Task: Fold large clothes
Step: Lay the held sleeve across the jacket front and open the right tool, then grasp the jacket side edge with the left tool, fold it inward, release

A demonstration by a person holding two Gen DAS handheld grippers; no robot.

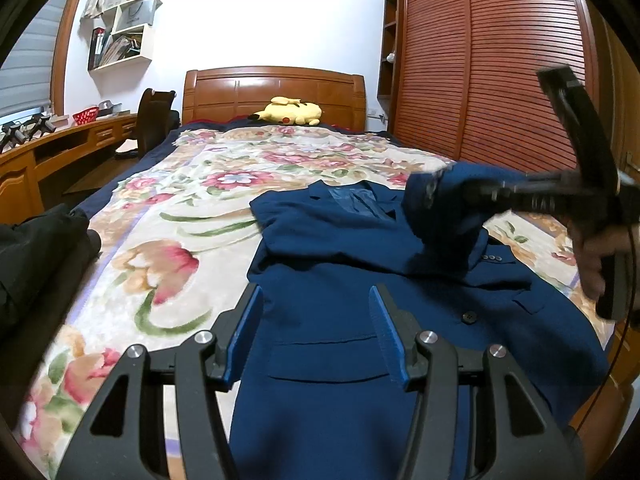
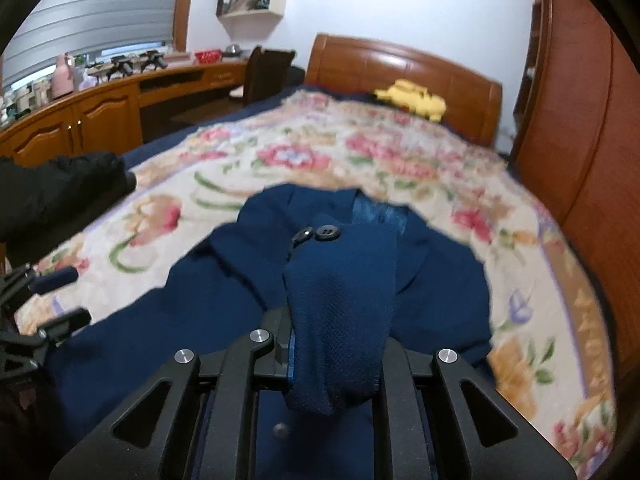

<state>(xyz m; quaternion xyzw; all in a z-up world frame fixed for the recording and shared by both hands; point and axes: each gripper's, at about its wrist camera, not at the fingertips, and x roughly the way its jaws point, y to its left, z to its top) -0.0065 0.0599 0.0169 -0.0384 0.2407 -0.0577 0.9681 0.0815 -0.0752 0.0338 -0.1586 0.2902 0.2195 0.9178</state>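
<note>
Blue jacket (image 1: 340, 264) flat on floral blanket (image 1: 168, 216).
Right gripper (image 2: 336, 344) clamps jacket sleeve (image 2: 340, 300); left gripper (image 1: 316, 316) released, empty, over near hem.

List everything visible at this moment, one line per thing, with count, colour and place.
blazer: one, navy, flat on the bed, near end
sleeve: one, navy, lifted over the blazer
blanket: one, floral cream, covering the bed
headboard: one, brown wood, far end
plush toy: one, yellow, by the headboard
black garment: one, bed's left edge
wardrobe: one, reddish slatted, right of the bed
desk: one, brown, left wall
left gripper: open over the blazer
right gripper: shut on the sleeve
</note>
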